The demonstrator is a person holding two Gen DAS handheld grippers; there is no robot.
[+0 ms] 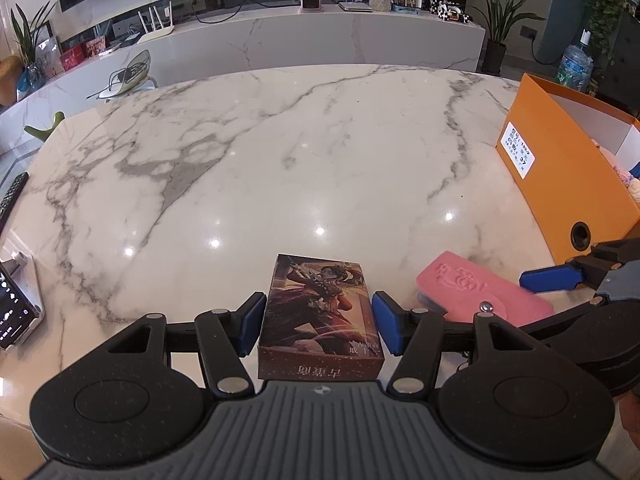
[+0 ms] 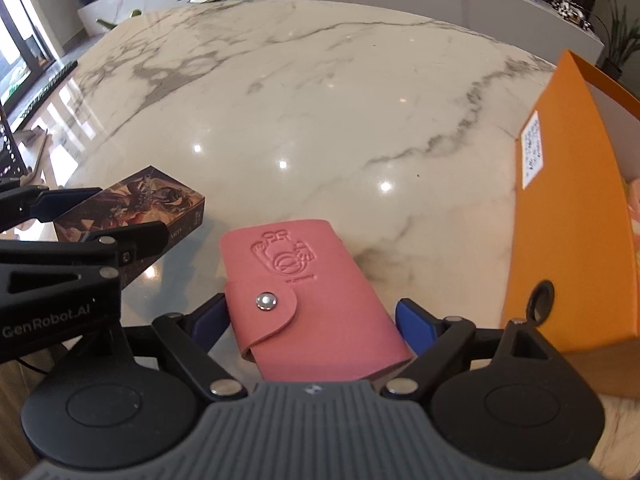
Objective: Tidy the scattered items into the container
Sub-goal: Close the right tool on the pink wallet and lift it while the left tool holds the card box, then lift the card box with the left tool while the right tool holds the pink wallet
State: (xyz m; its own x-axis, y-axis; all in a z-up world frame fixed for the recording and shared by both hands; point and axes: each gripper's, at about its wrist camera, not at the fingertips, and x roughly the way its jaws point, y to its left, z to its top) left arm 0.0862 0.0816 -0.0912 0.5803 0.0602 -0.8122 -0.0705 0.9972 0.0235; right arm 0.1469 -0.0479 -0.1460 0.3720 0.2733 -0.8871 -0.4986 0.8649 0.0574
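Marble table (image 1: 280, 140) w/ orange box (image 1: 560, 184)

Illustrated card box (image 1: 322, 312) & snap-shut pink wallet (image 2: 310, 292) flat on marble, nr open orange box (image 2: 572, 216).

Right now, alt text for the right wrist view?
The right gripper, open, straddles a pink snap wallet on a marble table. An orange box stands right; the left gripper brackets an illustrated card box left.
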